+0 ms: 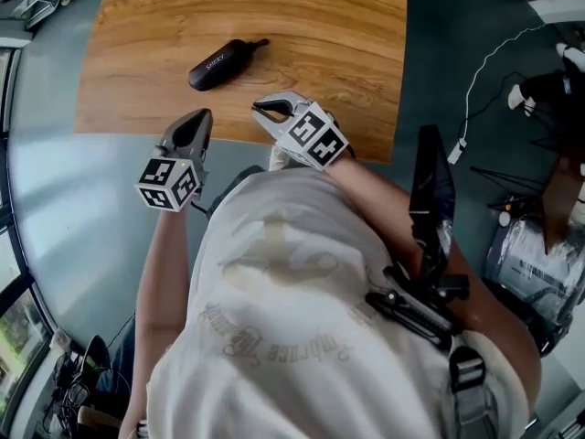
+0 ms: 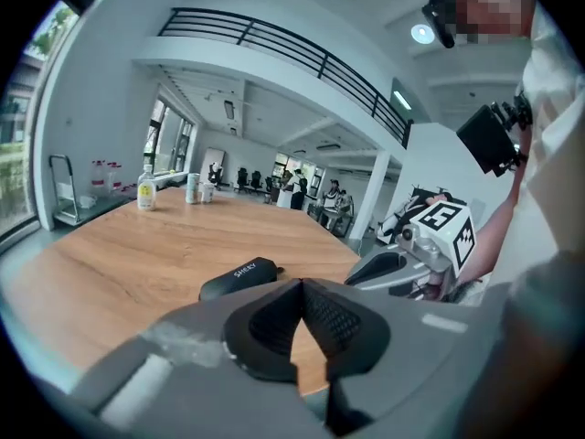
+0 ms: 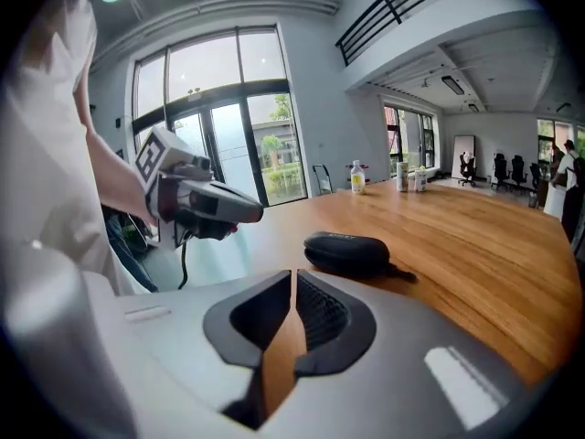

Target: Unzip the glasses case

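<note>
Glasses case [image 1: 219, 64] is lying flat on the wooden table [image 1: 347, 26], long side running diagonally. Its short pull tab [image 1: 259, 43] is sticking out at the end pointing away from the person and to the right in the head view.

Case is presenting as one closed, rounded shape in all three views, with no lid lifted and no gap showing along its edge. The zip line itself is too small and dark to read.

Left gripper [image 1: 203, 117] is hovering on the near side of the case, well apart from it, above the table's front edge. Its jaws are pressing together with nothing between them.

Right gripper [image 1: 265, 110] is hovering just to the right of the left one, also on the near side of the case and clear of it. In its own view the jaw tips are meeting and are holding nothing; only table wood is showing through the slot lower down.

A bottle [image 2: 146, 188] and some cups are standing far beyond the case, at the table's opposite end.

Progress judgement: neither gripper is touching the case or the tab. The scene is fitting two readings: a zip fully shut and waiting to be drawn, or a zip already run round with the lid lying down in place. The pictures are not deciding between them, so what is left is not being logged.
</note>
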{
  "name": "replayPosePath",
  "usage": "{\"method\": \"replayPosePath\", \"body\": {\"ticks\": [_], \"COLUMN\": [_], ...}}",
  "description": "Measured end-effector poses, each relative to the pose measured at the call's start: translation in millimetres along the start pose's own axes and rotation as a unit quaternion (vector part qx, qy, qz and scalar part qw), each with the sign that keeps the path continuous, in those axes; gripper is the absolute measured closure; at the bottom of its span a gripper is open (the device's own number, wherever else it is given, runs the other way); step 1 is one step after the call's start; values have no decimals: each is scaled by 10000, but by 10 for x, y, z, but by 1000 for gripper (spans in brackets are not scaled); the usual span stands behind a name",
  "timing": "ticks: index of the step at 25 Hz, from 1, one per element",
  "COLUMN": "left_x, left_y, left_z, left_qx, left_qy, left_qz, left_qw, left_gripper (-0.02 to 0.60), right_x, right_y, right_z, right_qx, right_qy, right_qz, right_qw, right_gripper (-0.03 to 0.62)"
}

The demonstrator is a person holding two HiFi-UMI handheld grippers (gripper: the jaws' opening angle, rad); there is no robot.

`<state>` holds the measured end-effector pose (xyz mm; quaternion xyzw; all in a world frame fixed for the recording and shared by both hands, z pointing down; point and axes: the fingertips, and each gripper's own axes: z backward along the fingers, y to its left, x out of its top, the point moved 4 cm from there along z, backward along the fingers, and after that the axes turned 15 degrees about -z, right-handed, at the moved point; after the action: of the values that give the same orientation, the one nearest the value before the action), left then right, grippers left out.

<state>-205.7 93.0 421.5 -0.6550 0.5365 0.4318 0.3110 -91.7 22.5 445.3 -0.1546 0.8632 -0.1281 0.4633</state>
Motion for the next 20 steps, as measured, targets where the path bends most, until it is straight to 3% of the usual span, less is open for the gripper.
{"method": "replayPosePath", "body": {"ticks": [6,15,20], "left_x": [-388,-710,-714], "left_y": [-324,-640,-863], "left_z": [570,1172,1138], "left_qx": [287,1126,1119], "left_qy": [-84,-195,-269], "left_qz": [495,634,612], "left_qw": [9983,9914,9915], "left_gripper": [575,575,575], "right_x": [-310,-383,-491], "right_y": [354,853,955], "right_z": [113,408,553], "right_qx": [186,632,691], "right_qy": [46,-140,-202], "right_qz": [-772,-603,-589], "right_qw": [9968,9961,9957], "right_gripper": [568,576,579]}}
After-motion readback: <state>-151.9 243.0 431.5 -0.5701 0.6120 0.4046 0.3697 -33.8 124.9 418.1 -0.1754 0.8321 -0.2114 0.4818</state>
